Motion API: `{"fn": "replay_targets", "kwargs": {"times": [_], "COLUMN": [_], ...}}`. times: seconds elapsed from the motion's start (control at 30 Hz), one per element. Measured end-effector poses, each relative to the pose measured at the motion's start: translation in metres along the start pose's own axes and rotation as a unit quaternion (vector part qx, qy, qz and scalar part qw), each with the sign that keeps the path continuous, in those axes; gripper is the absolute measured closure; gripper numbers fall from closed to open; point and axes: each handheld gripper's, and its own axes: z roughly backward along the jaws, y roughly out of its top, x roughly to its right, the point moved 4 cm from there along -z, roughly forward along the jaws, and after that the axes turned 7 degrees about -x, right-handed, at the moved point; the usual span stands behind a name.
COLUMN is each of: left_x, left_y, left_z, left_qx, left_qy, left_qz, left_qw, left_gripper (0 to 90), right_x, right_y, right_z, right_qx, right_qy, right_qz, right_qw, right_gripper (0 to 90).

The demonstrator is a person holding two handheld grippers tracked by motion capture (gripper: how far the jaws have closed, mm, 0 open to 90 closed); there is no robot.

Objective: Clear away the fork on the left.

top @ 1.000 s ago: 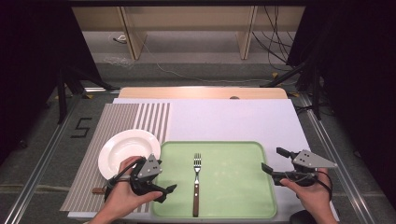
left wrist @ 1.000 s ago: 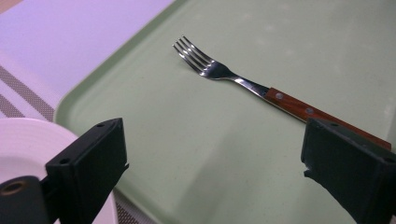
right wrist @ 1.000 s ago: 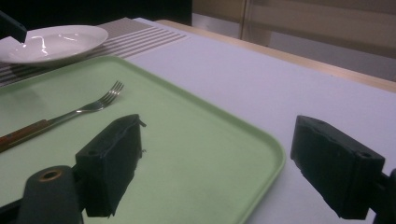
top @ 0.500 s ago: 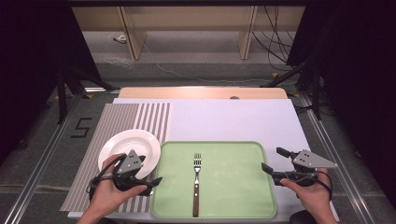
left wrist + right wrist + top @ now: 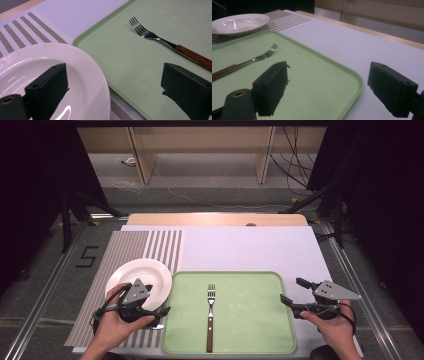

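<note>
Our left tongs (image 5: 159, 312) released astride the white plate (image 5: 150, 272) rim at seven o'clock, right tongs (image 5: 294, 293) released at the green tray (image 5: 250, 320) edge, four o'clock

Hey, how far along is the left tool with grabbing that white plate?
Done: the fork lies on the green tray. In hand: the open left tool straddles the white plate rim, not clamped. Left: closing and lifting. The right tool waits open.

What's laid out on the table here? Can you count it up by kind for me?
Plate: 1
Fork: 1
Green tray: 1
Striped placemat: 1
Hand-held grippers: 2, left and right, fingers apart
Total: 6
</note>
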Motion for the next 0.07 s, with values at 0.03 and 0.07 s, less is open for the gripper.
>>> {"fn": "replay_targets", "kwargs": {"times": [0.03,0.07], "left_x": [0.0000,0.0000], "left_y": [0.0000,0.0000], "left_z": [0.0000,0.0000], "left_qx": [0.000,0.000], "left_qy": [0.000,0.001], "left_qz": [0.000,0.000], "left_qw": [1.0000,1.0000], "left_gripper": [7.1,7.2], "right_x": [0.0000,0.0000], "right_y": [0.0000,0.0000], "right_z": [-0.0001,0.0001], "right_qx": [0.000,0.000], "right_qy": [0.000,0.000], "right_qz": [0.000,0.001], "right_qw": [1.0000,1.0000], "right_gripper": [17.5,17.5]}}
